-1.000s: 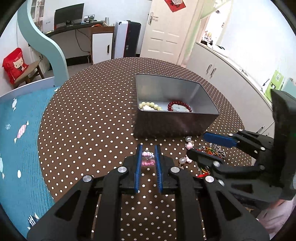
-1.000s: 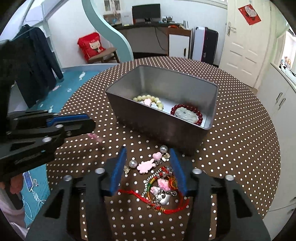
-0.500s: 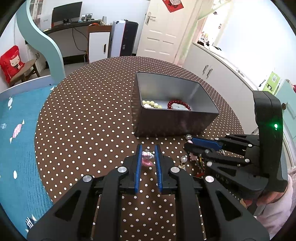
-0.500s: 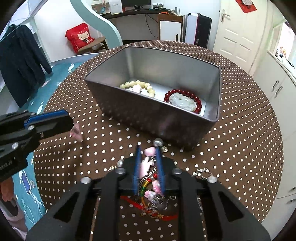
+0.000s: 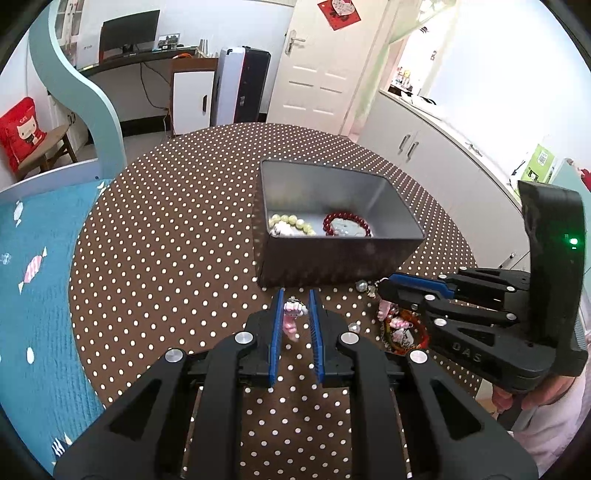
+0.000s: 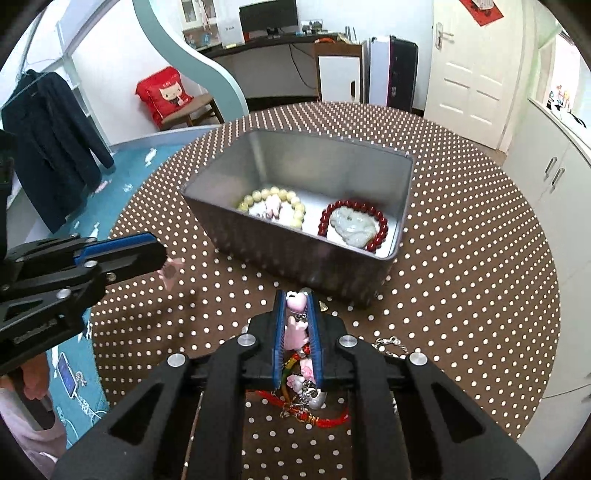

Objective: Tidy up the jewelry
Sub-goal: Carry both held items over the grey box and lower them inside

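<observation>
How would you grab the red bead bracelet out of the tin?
Come straight down from above. The red bead bracelet lies flat on the tin's floor, close to two walls. Pinch its bead ring on the far side, toward the tin's middle, where the walls and pale carved pendant leave room.

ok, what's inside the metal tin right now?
Inside the tin: a yellow bead bracelet around a pink charm, and a red bead bracelet around a pale jade pendant. The near wall hides the floor strip behind it.

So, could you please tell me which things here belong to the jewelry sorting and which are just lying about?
Job:
- left gripper holding pink charm
- right gripper holding charm bracelet
- metal tin
- cream bead bracelet
- red bead bracelet

Lying about:
- red bag
- dark coat
- monitor
</observation>
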Demonstrator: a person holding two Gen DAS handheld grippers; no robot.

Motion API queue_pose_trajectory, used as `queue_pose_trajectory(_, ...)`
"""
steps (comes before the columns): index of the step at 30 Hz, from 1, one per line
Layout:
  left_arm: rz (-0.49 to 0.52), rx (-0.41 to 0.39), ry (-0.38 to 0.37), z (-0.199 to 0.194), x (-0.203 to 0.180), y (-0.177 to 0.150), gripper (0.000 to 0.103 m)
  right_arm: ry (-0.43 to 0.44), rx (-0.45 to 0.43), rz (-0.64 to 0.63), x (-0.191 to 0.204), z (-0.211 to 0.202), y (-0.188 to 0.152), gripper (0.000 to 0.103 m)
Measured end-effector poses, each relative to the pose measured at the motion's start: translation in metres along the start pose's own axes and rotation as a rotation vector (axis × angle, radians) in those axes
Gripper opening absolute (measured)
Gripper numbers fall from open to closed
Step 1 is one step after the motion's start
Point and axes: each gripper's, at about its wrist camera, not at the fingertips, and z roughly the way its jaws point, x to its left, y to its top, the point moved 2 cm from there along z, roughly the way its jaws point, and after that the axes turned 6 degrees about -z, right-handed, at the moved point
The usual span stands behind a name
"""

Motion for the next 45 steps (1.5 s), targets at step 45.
queue_pose_trajectory(45, 0.027, -0.023, -0.015, 0.042, -0.033, 0.087, 0.053, 0.020, -0.156, 0.075, -0.062, -0.020, 0.059, 0.045)
